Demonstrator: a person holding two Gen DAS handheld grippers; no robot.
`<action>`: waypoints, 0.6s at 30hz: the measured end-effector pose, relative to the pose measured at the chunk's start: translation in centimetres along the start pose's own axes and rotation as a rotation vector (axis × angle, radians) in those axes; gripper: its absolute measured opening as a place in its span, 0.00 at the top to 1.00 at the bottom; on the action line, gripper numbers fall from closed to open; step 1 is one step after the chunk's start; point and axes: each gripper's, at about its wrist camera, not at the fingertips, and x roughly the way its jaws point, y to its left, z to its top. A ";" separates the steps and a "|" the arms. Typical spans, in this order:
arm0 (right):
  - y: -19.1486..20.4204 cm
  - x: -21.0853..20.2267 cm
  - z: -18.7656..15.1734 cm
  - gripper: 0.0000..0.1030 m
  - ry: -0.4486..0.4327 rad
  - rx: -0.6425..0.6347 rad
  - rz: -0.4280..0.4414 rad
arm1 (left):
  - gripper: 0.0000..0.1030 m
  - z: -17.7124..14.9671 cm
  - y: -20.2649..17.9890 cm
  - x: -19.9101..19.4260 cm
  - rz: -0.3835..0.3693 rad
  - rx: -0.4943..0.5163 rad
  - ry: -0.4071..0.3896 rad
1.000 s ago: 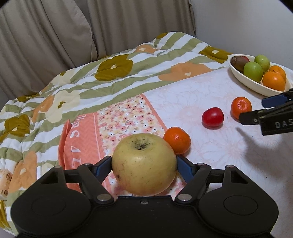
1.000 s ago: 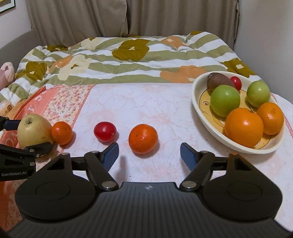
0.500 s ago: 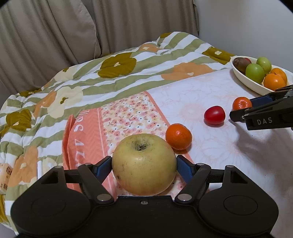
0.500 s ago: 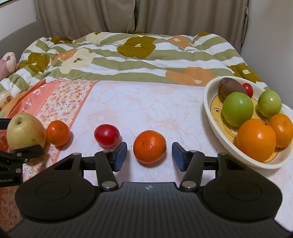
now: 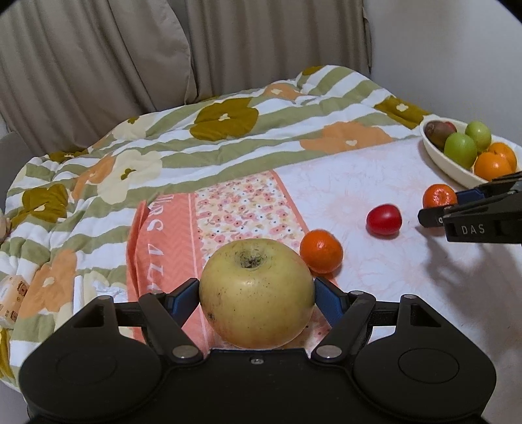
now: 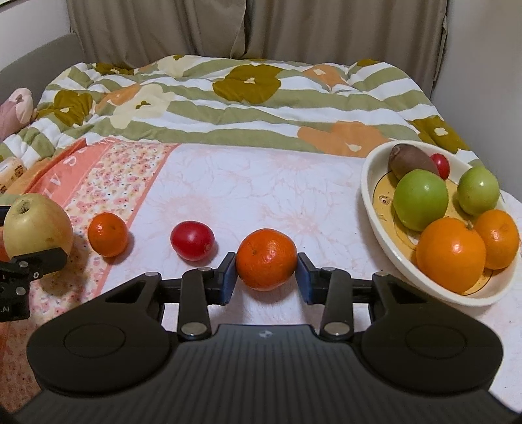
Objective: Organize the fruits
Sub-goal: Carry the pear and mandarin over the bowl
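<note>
My left gripper (image 5: pixel 256 298) is shut on a large yellow apple (image 5: pixel 254 283), which rests low over the orange patterned cloth. In the right wrist view my right gripper (image 6: pixel 266 277) has its jaws closing on an orange mandarin (image 6: pixel 266 257) that lies on the white cloth, and both blue pads touch its sides. A red tomato-like fruit (image 6: pixel 192 240) and a second mandarin (image 6: pixel 107 234) lie between the two grippers. The cream bowl (image 6: pixel 368 199) at the right holds two green fruits, two oranges, a brown fruit and a small red one.
A striped floral quilt (image 6: pixel 248 107) covers the far half of the surface. Beige curtains (image 6: pixel 261 26) hang behind it and a white wall stands at the right. A pink plush toy (image 6: pixel 16 107) and a small packet (image 5: pixel 9 293) sit at the left edge.
The right gripper came forward around the mandarin and its jaws narrowed from wide apart until the pads met the fruit. The left gripper kept still with the apple.
</note>
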 end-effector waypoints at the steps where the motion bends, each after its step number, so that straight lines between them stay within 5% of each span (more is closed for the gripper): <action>1: -0.1 -0.3 0.0 0.48 -0.004 0.001 0.002 | 0.23 0.1 -0.1 -0.3 0.003 -0.003 -0.004; 18: -6.9 -7.9 1.8 0.48 -0.086 0.013 0.009 | 0.23 4.9 -5.1 -5.9 0.001 -0.046 -0.104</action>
